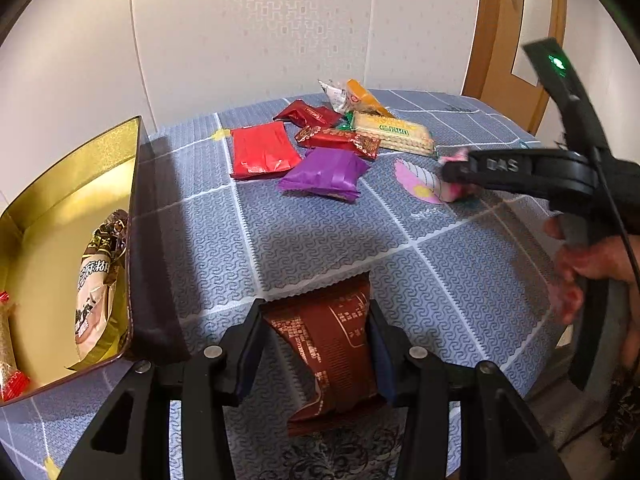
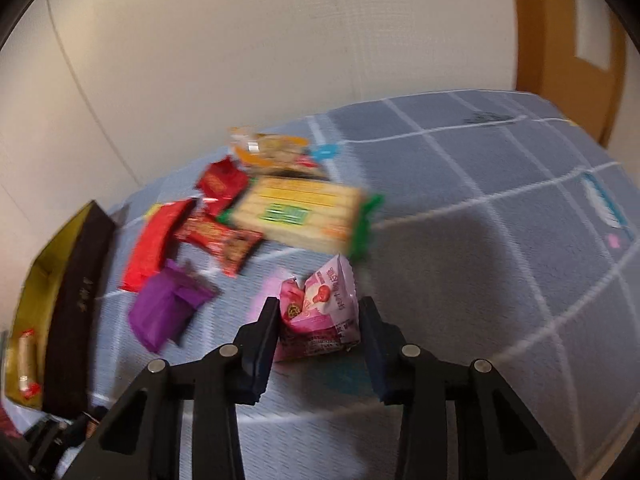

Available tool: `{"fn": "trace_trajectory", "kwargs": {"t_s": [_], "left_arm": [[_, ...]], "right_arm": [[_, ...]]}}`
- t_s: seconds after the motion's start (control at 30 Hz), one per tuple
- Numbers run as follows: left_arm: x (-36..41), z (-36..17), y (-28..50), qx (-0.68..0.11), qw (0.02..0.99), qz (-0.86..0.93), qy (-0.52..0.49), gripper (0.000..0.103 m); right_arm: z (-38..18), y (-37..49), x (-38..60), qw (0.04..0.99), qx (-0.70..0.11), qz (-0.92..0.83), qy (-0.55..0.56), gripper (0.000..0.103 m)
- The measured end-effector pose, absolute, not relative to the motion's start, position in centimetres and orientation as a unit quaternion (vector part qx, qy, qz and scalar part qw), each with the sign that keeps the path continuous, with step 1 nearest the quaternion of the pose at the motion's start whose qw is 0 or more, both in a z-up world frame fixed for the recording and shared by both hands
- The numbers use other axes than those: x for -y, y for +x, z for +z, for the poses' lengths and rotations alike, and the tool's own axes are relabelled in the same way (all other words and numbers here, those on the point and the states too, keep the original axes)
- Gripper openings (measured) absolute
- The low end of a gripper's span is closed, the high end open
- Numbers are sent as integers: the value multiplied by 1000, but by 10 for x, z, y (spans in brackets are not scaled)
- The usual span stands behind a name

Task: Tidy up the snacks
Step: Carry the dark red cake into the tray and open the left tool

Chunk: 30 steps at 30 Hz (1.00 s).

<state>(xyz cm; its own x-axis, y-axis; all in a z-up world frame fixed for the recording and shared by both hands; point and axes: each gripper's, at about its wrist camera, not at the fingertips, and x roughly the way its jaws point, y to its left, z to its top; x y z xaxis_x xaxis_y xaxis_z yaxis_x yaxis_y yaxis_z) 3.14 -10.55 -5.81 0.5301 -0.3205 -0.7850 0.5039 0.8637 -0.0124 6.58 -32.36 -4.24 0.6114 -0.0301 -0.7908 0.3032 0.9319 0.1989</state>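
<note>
The left gripper (image 1: 316, 344) pinches a brown packet (image 1: 332, 356) upright between its jaws; the gold tin (image 1: 80, 160) lies just to their left. The right gripper (image 2: 320, 332) has its jaws around a pink packet (image 2: 320, 316), apparently gripping it, farther from the tin.

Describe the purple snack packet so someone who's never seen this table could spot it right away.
Start at the blue-grey patterned tablecloth and find the loose heap of snack packets near its far edge. The glossy purple pillow-shaped packet lies at the heap's near edge, just in front of the flat bright red packet. It is the only purple wrapper there, plain and puffy with no visible print.
</note>
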Motion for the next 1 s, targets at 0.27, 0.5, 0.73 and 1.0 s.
{"fn": "trace_trajectory", "kwargs": {"t_s": [0.27, 0.5, 0.73, 1.0], "left_arm": [[118, -59, 22, -410, 865, -266, 110, 48], [122, -49, 15, -381, 873, -286, 105, 47], [107, -24, 9, -337, 893, -287, 85, 45], [72, 10, 9, -290, 916, -271, 55, 45]], "right_arm": [[-40, 43, 349, 877, -428, -153, 153, 40], [-39, 40, 358, 875, -422, -173, 162, 39], [-39, 41, 355, 875, -422, -172, 163, 39], [-38, 40, 353, 876, -419, -173, 167, 39]]}}
